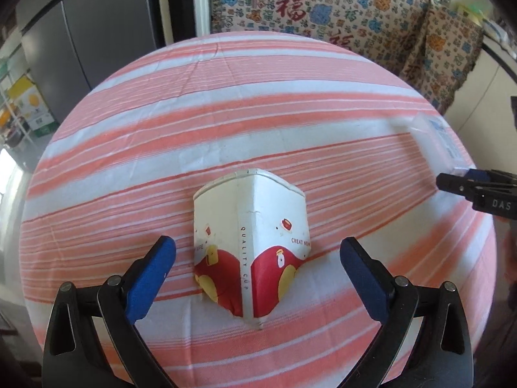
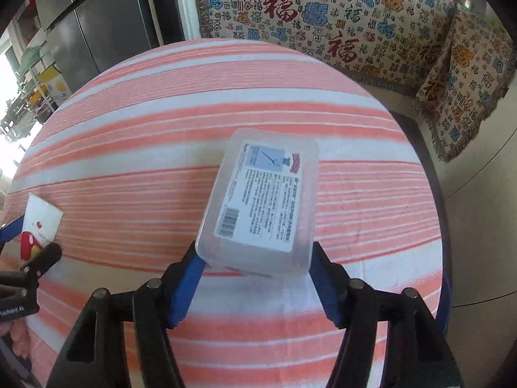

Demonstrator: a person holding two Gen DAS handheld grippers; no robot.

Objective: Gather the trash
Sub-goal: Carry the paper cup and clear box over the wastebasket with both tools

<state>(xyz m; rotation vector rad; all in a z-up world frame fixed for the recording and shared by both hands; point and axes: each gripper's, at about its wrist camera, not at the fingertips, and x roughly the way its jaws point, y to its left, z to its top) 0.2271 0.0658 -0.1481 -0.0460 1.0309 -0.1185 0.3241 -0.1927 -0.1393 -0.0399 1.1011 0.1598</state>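
A: The left gripper (image 1: 258, 252) stands spread wide over a crushed paper cup (image 1: 250, 249). The blue pads (image 1: 152, 278) flank it on both sides without touching.

B: What does the cup say?

A: Down the folded crease runs "QUALITY CUP", and on the right face "CREAT NEW". The card is white above and red below, with small yellow and red cartoon figures. It is flattened into a ridge, rim end pointing away from the gripper, long axis running straight ahead between the fingers. It lies on the bench (image 1: 226, 113), on a cloth of pink and white stripes.

B: And the right gripper (image 2: 253, 260)?

A: It has the near end of a clear plastic box (image 2: 258, 200) between its blue pads, which sit right against the box's two near corners. I cannot tell whether they press yet. The box is a rounded rectangle, cloudy and smooth. Its long axis leads away from the gripper, tilted a little to the right.

B: Any label?

A: A white and pale blue sticker with a barcode at the near left corner, a red logo at the far right and dense small print, too fine to read. The right gripper's body carries the letters "DAS" in the left wrist view.
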